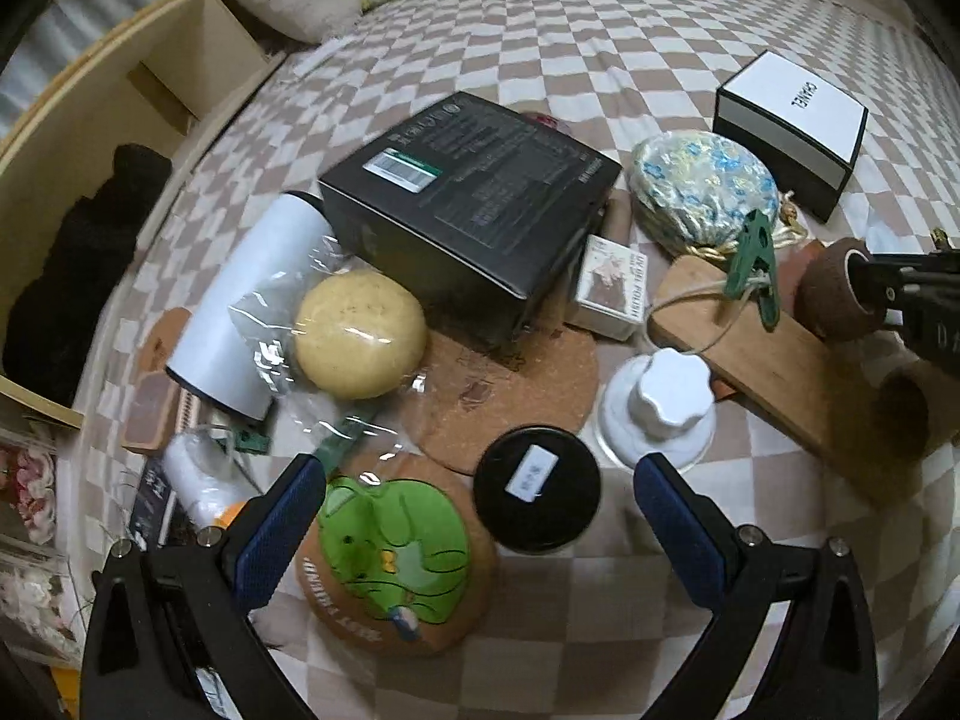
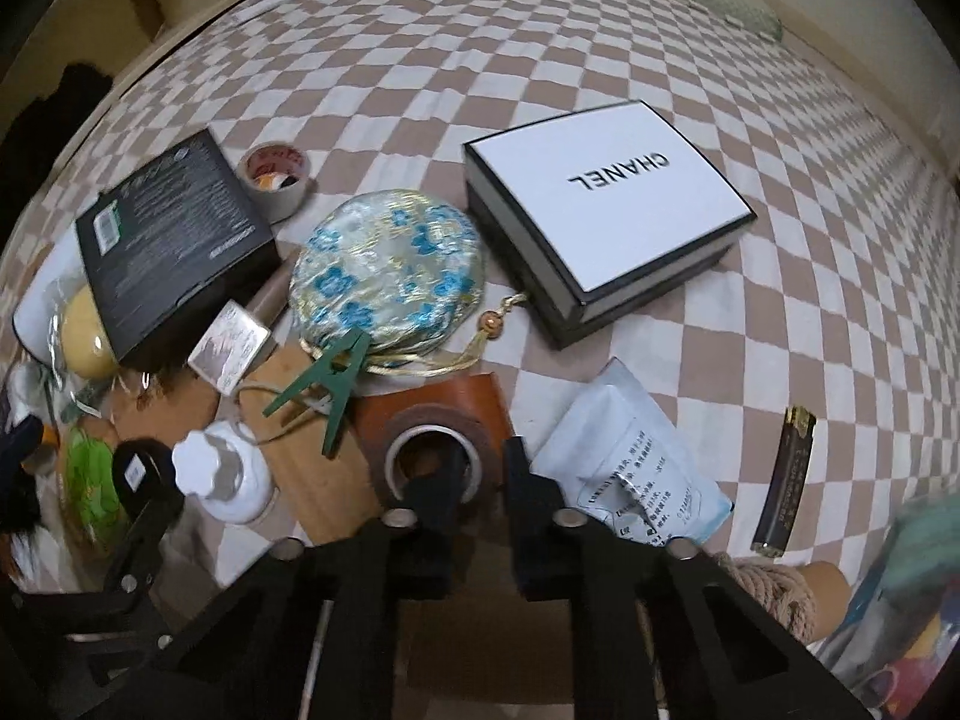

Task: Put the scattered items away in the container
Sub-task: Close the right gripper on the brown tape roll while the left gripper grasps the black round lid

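Scattered items lie on a checkered bed sheet. My left gripper (image 1: 480, 471) is open and hangs over a black-lidded jar (image 1: 537, 489), one blue pad on each side and neither touching it. A green frog coaster (image 1: 396, 552) lies just left of the jar. My right gripper (image 2: 480, 462) is shut on the wall of a brown tape roll (image 2: 414, 426), one finger inside its hole and the other outside. In the left wrist view the brown tape roll (image 1: 831, 294) shows at the right edge, with the right gripper (image 1: 864, 279) on it. A shut white box with black sides (image 2: 606, 204) lies beyond.
Around the grippers lie a black carton (image 1: 474, 204), a floral round pouch (image 2: 384, 276), a green clip (image 2: 336, 384), a white knobbed jar (image 1: 666, 402), a wooden board (image 1: 750, 354), a cork mat (image 1: 510, 396) and a white packet (image 2: 630, 462). A beige shelf (image 1: 90, 138) borders the bed's left.
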